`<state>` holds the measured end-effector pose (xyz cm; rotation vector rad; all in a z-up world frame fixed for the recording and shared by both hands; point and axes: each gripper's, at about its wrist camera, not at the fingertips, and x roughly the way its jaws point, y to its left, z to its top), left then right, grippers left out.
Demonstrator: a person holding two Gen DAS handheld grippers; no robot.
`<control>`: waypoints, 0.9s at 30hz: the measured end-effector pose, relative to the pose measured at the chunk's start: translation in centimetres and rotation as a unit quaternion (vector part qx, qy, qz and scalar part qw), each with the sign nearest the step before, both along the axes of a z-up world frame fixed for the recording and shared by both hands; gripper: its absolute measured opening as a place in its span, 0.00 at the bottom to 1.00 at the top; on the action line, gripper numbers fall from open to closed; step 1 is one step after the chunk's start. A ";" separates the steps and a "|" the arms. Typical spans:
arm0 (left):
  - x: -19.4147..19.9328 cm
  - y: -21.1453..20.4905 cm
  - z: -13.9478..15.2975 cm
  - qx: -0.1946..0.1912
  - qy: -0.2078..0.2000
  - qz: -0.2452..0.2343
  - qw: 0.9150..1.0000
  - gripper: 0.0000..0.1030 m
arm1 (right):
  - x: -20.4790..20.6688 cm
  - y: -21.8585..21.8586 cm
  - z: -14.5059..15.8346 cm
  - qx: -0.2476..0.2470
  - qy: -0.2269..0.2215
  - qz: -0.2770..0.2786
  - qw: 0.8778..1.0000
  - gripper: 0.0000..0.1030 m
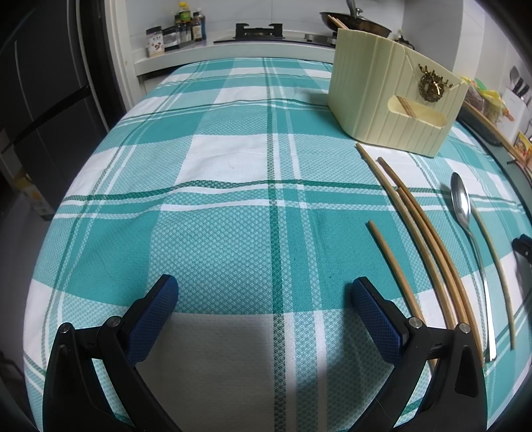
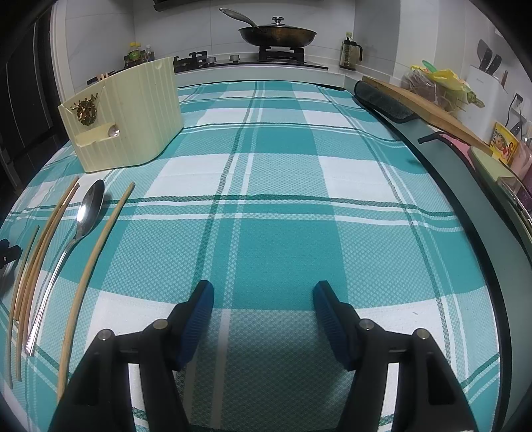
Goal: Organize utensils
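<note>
- The cream ribbed utensil holder [image 1: 382,99] stands upright at the far side of the checked tablecloth [image 1: 232,166], a gold ornament on its front.
- Four wooden chopsticks [image 1: 429,239] lie loose before it.
- A steel spoon [image 1: 465,219] lies among them.
- Left gripper [image 1: 264,299] and right gripper [image 2: 262,312]: both spread wide, empty.

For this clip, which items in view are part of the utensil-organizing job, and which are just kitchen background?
Part of the job:
- spoon
- loose chopsticks
- cream utensil holder, some chopsticks already inside
- left gripper and right gripper, jaws open and empty

Just lying about:
- lidded frying pan
- seasoning bottles
- knife block
- wooden board
</note>
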<state>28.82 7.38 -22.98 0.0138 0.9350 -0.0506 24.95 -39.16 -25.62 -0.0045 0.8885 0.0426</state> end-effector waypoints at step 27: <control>-6.8 -7.2 1.2 -0.011 0.002 0.010 1.000 0.99 | 0.1 -0.1 -0.1 0.003 0.000 -0.002 1.000 0.64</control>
